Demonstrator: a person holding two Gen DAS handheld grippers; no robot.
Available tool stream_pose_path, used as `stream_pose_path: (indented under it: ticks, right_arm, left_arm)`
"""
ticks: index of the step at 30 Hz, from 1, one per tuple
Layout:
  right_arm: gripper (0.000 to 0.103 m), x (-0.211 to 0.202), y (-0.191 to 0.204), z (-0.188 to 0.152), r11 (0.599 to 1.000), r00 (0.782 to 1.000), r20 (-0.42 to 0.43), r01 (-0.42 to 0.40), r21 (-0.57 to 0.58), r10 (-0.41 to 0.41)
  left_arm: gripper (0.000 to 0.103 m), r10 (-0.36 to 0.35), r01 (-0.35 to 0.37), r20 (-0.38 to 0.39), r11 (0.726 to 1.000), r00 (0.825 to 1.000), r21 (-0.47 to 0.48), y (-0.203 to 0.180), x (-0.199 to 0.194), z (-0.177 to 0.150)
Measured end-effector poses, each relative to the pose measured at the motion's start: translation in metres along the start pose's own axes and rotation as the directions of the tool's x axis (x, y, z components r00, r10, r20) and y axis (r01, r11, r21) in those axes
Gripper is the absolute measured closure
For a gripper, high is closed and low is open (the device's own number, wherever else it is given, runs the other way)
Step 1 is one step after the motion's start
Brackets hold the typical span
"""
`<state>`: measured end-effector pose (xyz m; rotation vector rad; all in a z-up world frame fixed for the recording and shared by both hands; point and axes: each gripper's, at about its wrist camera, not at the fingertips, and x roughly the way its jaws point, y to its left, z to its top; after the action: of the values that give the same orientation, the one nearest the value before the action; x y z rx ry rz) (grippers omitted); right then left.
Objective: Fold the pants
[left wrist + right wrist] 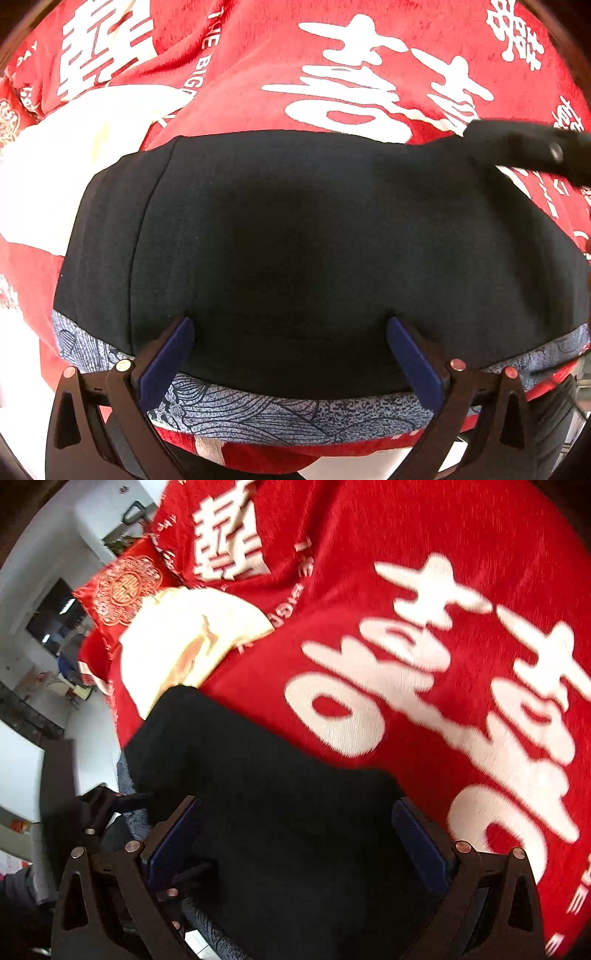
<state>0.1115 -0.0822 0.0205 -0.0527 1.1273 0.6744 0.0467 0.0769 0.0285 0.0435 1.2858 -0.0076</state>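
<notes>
Left wrist view shows the pants (288, 236), black with a blue-grey patterned band (258, 410) along their near side, lying in a compact, flattened block at the near edge of a red blanket (258, 74). The band runs right along that edge, and the dark cloth above it looks smooth and mostly free of wrinkles, so I judge the folding to be far along, perhaps at its last fold or a final tidy.

The left gripper (291, 354) hangs over the band with its jaws spread wide and nothing between the blue pads (170, 354); it is released, probably poised to press or take the near hem. The right gripper (299, 834), seen in its own view, is likewise spread open above the black cloth and grasps nothing. In the left view its dark body reaches in over the far right corner of the pants, a placing that suits pinning or lifting that corner. The right view is blurred.

The blanket bears large white characters and lines of small white lettering. Toward its far left lie a cream cushion (184, 642) and a red embroidered cushion (122, 590). Beyond the blanket's left edge the right view shows white walls and a dark screen or window (55, 616).
</notes>
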Motion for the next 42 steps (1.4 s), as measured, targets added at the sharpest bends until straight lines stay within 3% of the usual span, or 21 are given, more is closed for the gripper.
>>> stream_pose_path:
  ticks: [3, 5, 6, 7, 10, 12, 14, 15, 17, 19, 22, 25, 26, 29, 33, 35, 37, 39, 41, 42]
  right_arm:
    - [0.001, 0.013, -0.019, 0.008, 1.000, 0.997, -0.070, 0.018, 0.019, -0.017]
    - [0.001, 0.026, -0.028, 0.011, 0.996, 0.988, -0.139, -0.063, 0.055, 0.070]
    - [0.001, 0.035, -0.029, 0.011, 0.984, 0.967, -0.191, -0.157, 0.081, 0.170]
    - [0.001, 0.040, -0.027, 0.013, 0.978, 0.955, -0.215, -0.194, 0.073, 0.206]
    - [0.000, 0.051, -0.027, 0.021, 0.972, 0.939, -0.253, -0.229, 0.046, 0.233]
    - [0.000, 0.052, -0.036, 0.029, 0.974, 0.949, -0.222, -0.217, 0.059, 0.224]
    - [0.000, 0.040, -0.043, 0.039, 0.993, 0.986, -0.121, -0.109, 0.053, 0.115]
    - [0.000, 0.031, -0.048, 0.044, 0.993, 0.994, -0.062, -0.079, 0.083, 0.085]
    - [0.000, 0.020, -0.048, 0.046, 0.993, 0.998, -0.031, -0.045, 0.113, 0.049]
    - [0.000, 0.007, -0.024, 0.038, 1.000, 1.000, -0.010, -0.021, 0.019, 0.021]
    - [0.000, 0.006, 0.019, 0.003, 0.989, 0.999, -0.048, 0.007, -0.145, -0.015]
    - [0.000, 0.027, 0.032, -0.041, 0.981, 0.984, -0.150, 0.071, -0.178, -0.099]
    - [0.000, 0.032, 0.029, -0.060, 0.971, 0.969, -0.176, 0.136, -0.198, -0.171]
    - [0.000, 0.011, 0.018, -0.101, 0.940, 0.957, -0.114, 0.230, -0.253, -0.265]
    - [0.000, -0.035, -0.039, -0.153, 0.939, 0.932, -0.130, 0.325, -0.111, -0.338]
    - [0.000, -0.075, -0.090, -0.191, 0.924, 0.919, -0.128, 0.380, 0.031, -0.374]
    - [0.000, -0.104, -0.133, -0.228, 0.890, 0.901, -0.148, 0.428, 0.156, -0.407]
    - [0.000, -0.130, -0.162, -0.255, 0.875, 0.912, -0.117, 0.409, 0.259, -0.392]
    - [0.000, -0.149, -0.187, -0.283, 0.828, 0.879, -0.144, 0.477, 0.296, -0.454]
    - [0.000, -0.158, -0.201, -0.296, 0.820, 0.888, -0.131, 0.457, 0.344, -0.440]
  left_arm:
    - [0.000, -0.005, 0.005, -0.003, 1.000, 1.000, -0.002, -0.001, 0.001, 0.002]
    - [0.000, -0.009, 0.009, 0.001, 1.000, 1.000, 0.001, 0.000, 0.000, 0.002]
    - [0.000, -0.011, 0.011, 0.003, 1.000, 1.000, 0.003, 0.000, 0.000, 0.001]
    - [0.000, -0.013, 0.013, 0.003, 1.000, 1.000, 0.005, 0.000, 0.000, 0.000]
    - [0.000, -0.017, 0.017, 0.005, 1.000, 1.000, 0.005, 0.001, -0.001, -0.001]
    - [0.000, -0.012, 0.012, 0.005, 1.000, 1.000, 0.004, 0.000, -0.001, -0.001]
    - [0.000, -0.013, 0.013, 0.005, 1.000, 1.000, 0.001, 0.000, -0.001, -0.002]
    - [0.000, -0.014, 0.014, 0.004, 1.000, 1.000, 0.000, 0.000, -0.001, -0.002]
    - [0.000, -0.018, 0.018, -0.009, 1.000, 1.000, -0.008, -0.001, -0.002, -0.002]
    - [0.000, -0.045, 0.045, -0.014, 0.999, 0.999, -0.030, 0.004, -0.005, 0.000]
    - [0.000, -0.058, 0.057, -0.011, 0.995, 0.998, -0.079, 0.018, -0.004, 0.001]
    - [0.000, -0.085, 0.082, -0.026, 0.991, 0.996, -0.102, 0.027, 0.002, 0.002]
    - [0.000, -0.079, 0.076, -0.028, 0.993, 0.996, -0.094, 0.026, 0.001, 0.002]
    - [0.000, -0.067, 0.064, -0.034, 0.994, 0.997, -0.088, 0.026, 0.002, -0.001]
    - [0.000, -0.040, 0.037, -0.048, 0.997, 0.998, -0.072, 0.013, -0.001, -0.003]
    - [0.000, -0.043, 0.041, -0.052, 0.998, 0.998, -0.043, -0.004, -0.004, -0.002]
    - [0.000, -0.040, 0.042, -0.043, 0.999, 0.998, 0.034, -0.039, -0.009, -0.002]
    - [0.000, -0.074, 0.078, -0.048, 0.993, 0.996, 0.089, -0.073, -0.011, -0.003]
    - [0.000, -0.095, 0.102, -0.052, 0.983, 0.994, 0.150, -0.111, -0.014, -0.005]
    - [0.000, -0.107, 0.116, -0.057, 0.976, 0.993, 0.185, -0.133, -0.014, -0.007]
